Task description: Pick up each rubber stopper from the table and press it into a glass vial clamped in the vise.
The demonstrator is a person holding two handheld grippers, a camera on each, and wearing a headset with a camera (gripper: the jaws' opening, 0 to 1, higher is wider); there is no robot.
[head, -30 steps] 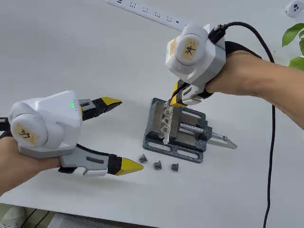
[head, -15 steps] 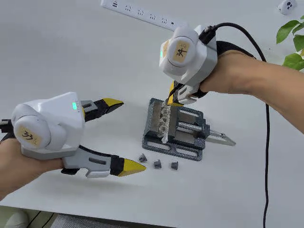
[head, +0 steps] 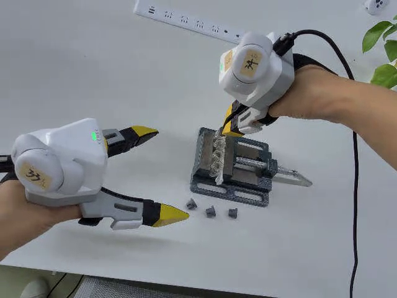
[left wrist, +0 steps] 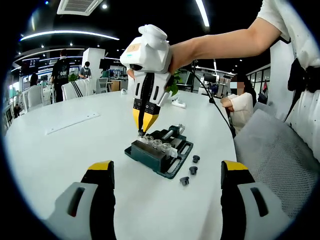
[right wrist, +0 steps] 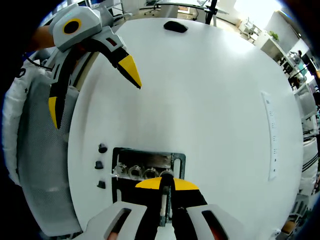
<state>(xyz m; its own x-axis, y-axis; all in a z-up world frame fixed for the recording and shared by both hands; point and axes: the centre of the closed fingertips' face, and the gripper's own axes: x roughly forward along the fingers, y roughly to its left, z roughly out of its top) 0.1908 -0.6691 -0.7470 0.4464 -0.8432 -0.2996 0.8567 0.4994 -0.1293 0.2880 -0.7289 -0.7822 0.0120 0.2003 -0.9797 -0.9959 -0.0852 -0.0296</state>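
Seemingly, left claw [head: 166,172] sticker [head: 35,177] reads "33".

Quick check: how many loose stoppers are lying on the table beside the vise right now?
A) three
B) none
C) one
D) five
A: three small dark stoppers lie in a row on the table, just in front of the vise.

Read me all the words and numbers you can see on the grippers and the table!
"33" (my best reading, handwritten): round sticker on the left gripper.
Handwritten scrawl, not readable: top sticker on the right gripper.
Power strip: nothing readable.
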